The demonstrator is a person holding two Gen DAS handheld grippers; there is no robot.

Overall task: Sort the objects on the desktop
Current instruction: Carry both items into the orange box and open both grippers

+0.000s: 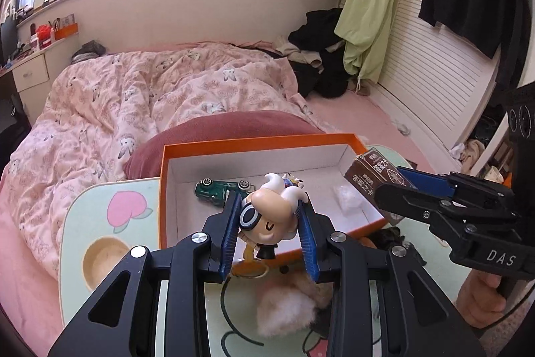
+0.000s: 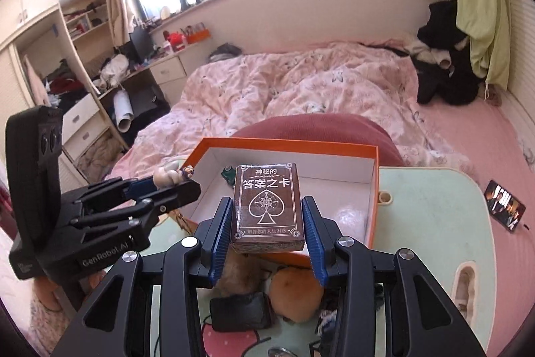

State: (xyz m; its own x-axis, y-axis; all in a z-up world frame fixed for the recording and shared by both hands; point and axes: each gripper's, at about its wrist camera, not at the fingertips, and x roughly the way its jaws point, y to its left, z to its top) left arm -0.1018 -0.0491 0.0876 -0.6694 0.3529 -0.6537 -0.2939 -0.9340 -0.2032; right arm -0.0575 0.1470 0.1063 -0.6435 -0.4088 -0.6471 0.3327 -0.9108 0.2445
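My left tongs (image 1: 269, 219) are clamped on a small cartoon figure (image 1: 267, 216), its big round head pinched between the two blue pads, white hair tufts sticking out above them. I hold it over the near edge of the orange box (image 1: 260, 141), which sits open on the pale green surface (image 1: 100, 223) in front of the bed (image 1: 133, 89). Inside the box, on its white floor, a green toy car (image 1: 217, 188) lies on its side towards the far left, and a small clear crumpled wrapper (image 1: 347, 196) rests towards the right.

My right tongs (image 2: 267, 219) grip a brown card box (image 2: 267, 206) printed with a white spade and Chinese lettering, held upright by its two sides. It hangs above the near wall of the orange box, over the right half of it. From the left camera the same card box shows just at the box's right rim.

Below both tongs, on the surface near me, lie a fluffy tan plush toy (image 2: 294, 293) and a small black case (image 2: 239, 311). Further right on the surface, well apart from the box, sits a dark photo card (image 2: 506, 206). A dark red cushion (image 2: 317, 127) presses against the far side of the box.
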